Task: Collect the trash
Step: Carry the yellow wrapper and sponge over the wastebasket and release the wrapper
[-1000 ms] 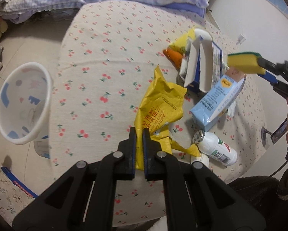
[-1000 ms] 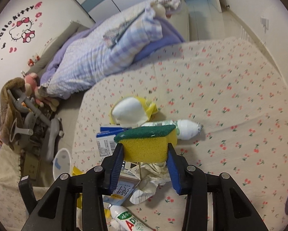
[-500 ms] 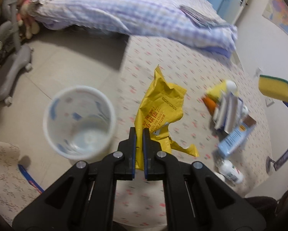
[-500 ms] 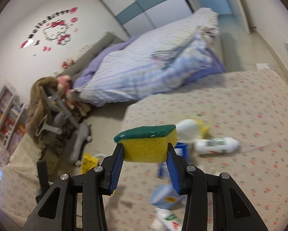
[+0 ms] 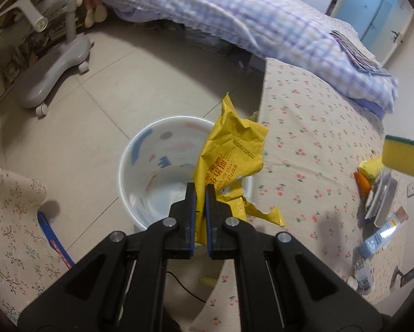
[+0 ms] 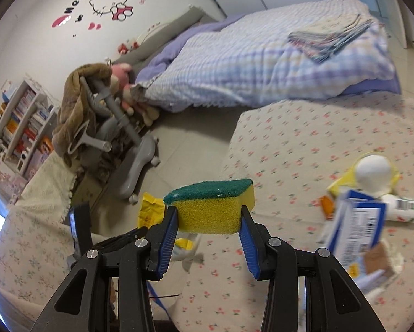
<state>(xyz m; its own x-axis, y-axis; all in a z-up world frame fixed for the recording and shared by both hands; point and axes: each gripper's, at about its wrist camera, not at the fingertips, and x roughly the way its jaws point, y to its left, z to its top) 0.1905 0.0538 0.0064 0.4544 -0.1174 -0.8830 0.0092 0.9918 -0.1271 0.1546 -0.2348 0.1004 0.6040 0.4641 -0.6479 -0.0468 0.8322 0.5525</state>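
The snack wrapper [image 5: 232, 163] is yellow with orange print; the sponge [image 6: 212, 207] is yellow, green-topped; the tablecloth [image 5: 317, 144] is beige, cherry-patterned.

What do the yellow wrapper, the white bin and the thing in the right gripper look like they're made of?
Yellow wrapper: thin printed plastic film, probably; it holds sharp creases and has torn edges.
White bin: smooth, slightly glossy moulded plastic, judging by its even rim.
Sponge: porous yellow foam under a fibrous green scouring layer.
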